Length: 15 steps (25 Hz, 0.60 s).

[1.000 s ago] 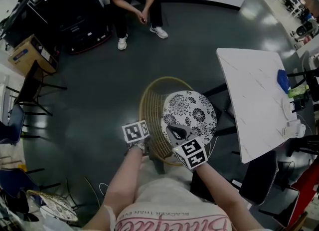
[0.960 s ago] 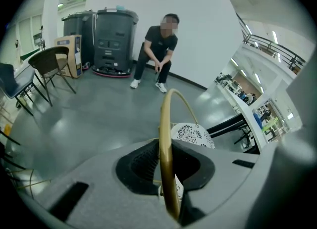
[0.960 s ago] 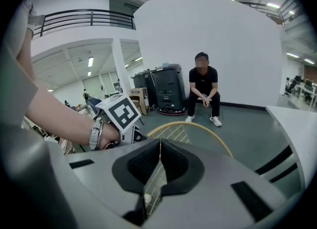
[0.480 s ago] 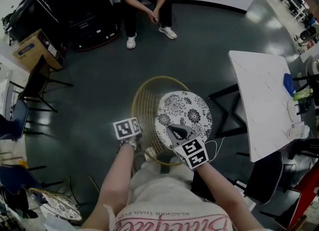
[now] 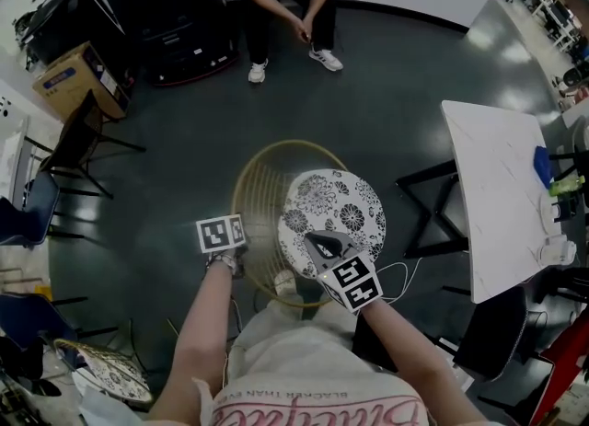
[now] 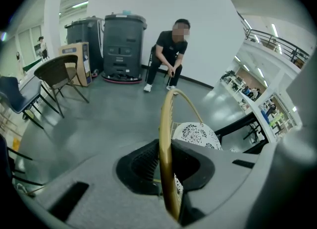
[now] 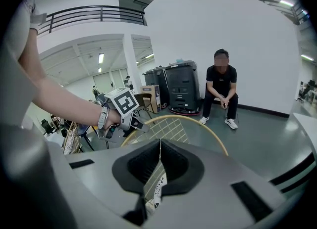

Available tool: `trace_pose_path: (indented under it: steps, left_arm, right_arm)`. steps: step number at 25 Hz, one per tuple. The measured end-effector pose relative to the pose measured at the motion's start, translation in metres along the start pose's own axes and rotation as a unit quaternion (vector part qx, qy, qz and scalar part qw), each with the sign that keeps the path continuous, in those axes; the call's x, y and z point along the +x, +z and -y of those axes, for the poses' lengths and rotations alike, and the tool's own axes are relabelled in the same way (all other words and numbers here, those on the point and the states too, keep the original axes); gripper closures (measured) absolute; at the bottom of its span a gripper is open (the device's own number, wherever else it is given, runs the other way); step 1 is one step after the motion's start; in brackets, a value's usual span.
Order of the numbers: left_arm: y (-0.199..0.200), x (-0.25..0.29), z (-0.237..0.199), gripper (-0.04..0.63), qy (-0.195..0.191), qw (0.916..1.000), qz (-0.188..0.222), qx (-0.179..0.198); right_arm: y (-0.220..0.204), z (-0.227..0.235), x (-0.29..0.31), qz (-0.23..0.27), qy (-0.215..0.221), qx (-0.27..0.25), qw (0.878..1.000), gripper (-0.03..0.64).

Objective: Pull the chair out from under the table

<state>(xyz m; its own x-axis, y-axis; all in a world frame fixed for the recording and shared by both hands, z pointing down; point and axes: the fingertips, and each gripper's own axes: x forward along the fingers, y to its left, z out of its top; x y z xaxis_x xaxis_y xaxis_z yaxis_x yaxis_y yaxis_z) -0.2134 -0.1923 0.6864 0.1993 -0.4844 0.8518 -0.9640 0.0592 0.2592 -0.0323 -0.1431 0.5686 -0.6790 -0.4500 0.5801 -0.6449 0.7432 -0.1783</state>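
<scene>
The chair [image 5: 331,208] has a gold wire back and a black-and-white flowered round cushion. It stands on the dark floor, left of the white table [image 5: 497,194] and fully out from beneath it. My left gripper [image 5: 237,257] is shut on the gold back rim [image 6: 166,139], which runs straight between its pads. On the near side of the seat, my right gripper [image 5: 313,240] is shut on the chair's edge. In the right gripper view the wire mesh [image 7: 163,130] passes between the pressed pads [image 7: 159,166], and the left gripper [image 7: 130,119] shows beyond.
A person [image 5: 285,10] sits by the far wall beside black machines [image 5: 156,19] and a cardboard box [image 5: 69,79]. Dark chairs [image 5: 74,139] stand at the left, and a woven chair [image 5: 101,374] at bottom left. The table's black legs [image 5: 433,203] face the chair; small items [image 5: 543,166] lie on the table.
Both grippers have drawn the chair leftward, away from the white table, and the gap between them has widened. Both grips look unchanged.
</scene>
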Motion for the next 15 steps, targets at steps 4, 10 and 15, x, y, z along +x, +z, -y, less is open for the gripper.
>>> trace_pose_path:
  steps: [4,10,15]
  left_arm:
    - [0.0,-0.006,-0.021,0.546,0.0,1.0,-0.003,-0.004]
    - [-0.001,-0.009,-0.033,0.545,-0.001,0.9999,0.007,-0.011]
    - [0.0,-0.016,-0.033,0.5,0.009,0.9992,0.035,-0.015]
  right_arm:
    - [0.004,-0.005,0.005,-0.001,0.001,-0.004,1.0,0.611]
    - [0.006,-0.008,0.007,-0.003,0.001,-0.013,1.0,0.611]
    - [0.006,-0.006,-0.002,-0.003,0.003,-0.022,1.0,0.611]
